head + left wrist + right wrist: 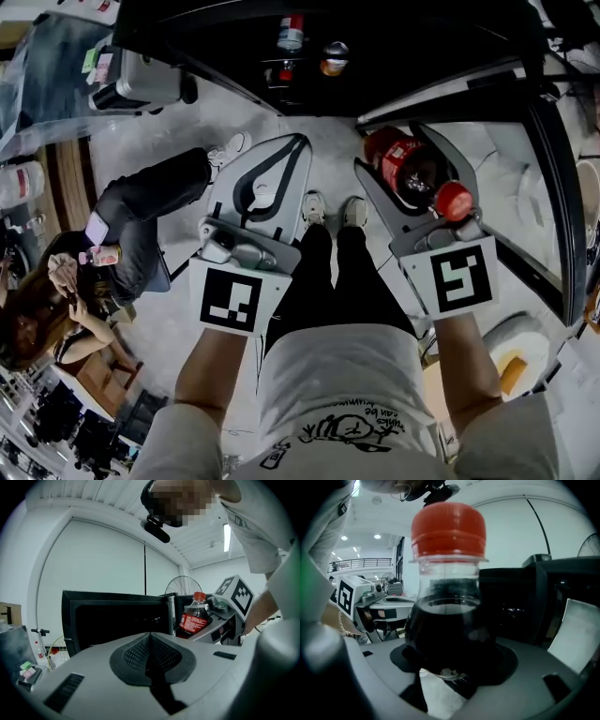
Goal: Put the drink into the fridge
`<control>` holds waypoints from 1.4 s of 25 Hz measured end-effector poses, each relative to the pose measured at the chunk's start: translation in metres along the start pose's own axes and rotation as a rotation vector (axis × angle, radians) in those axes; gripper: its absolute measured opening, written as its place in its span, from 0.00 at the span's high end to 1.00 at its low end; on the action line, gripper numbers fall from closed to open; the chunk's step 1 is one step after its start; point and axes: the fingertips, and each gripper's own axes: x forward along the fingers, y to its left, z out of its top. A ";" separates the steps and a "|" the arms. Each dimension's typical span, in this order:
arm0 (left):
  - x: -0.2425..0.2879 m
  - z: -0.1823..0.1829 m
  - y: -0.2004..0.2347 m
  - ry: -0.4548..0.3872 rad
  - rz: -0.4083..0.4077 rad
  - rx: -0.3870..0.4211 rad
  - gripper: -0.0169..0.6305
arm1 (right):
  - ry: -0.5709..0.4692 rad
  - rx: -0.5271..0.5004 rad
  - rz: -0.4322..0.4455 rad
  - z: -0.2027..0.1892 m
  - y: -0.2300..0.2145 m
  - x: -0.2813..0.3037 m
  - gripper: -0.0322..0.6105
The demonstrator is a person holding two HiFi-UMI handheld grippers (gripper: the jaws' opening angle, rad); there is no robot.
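Red-capped bottle (413, 171) sits clamped between the jaws of the right gripper (392, 147), just short of the dark fridge (394, 56) at the far side. Left gripper (298, 141) alongside: jaws together, empty.

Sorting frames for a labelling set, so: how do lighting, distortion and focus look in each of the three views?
Head view: fisheye-bent edges, fridge interior nearly black against the pale floor. Left gripper view: round dark vignette, bright white wall behind. Right gripper view: the bottle looms close and bulged, its dark drink swallowing detail.
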 end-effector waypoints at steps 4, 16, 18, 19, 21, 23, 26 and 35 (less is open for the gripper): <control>0.010 -0.020 0.006 0.000 0.004 0.005 0.94 | 0.014 -0.003 -0.002 -0.017 -0.006 0.021 0.47; 0.047 -0.068 0.027 0.011 0.014 0.004 0.94 | 0.049 -0.027 -0.012 -0.046 -0.028 0.076 0.46; 0.055 -0.074 0.032 0.011 0.022 -0.009 0.94 | 0.057 -0.023 -0.012 -0.050 -0.033 0.087 0.46; 0.059 -0.077 0.035 0.011 0.025 -0.012 0.94 | 0.061 -0.023 -0.014 -0.051 -0.036 0.093 0.46; 0.067 -0.082 0.040 0.010 0.029 -0.012 0.94 | 0.070 -0.023 -0.015 -0.053 -0.041 0.104 0.46; 0.075 -0.085 0.045 0.006 0.034 -0.012 0.94 | 0.079 -0.018 -0.016 -0.054 -0.047 0.115 0.46; 0.087 -0.091 0.053 0.001 0.041 -0.009 0.94 | 0.090 -0.016 -0.021 -0.057 -0.057 0.130 0.46; 0.120 -0.115 0.078 0.024 0.070 -0.018 0.94 | 0.130 -0.002 -0.046 -0.069 -0.081 0.175 0.46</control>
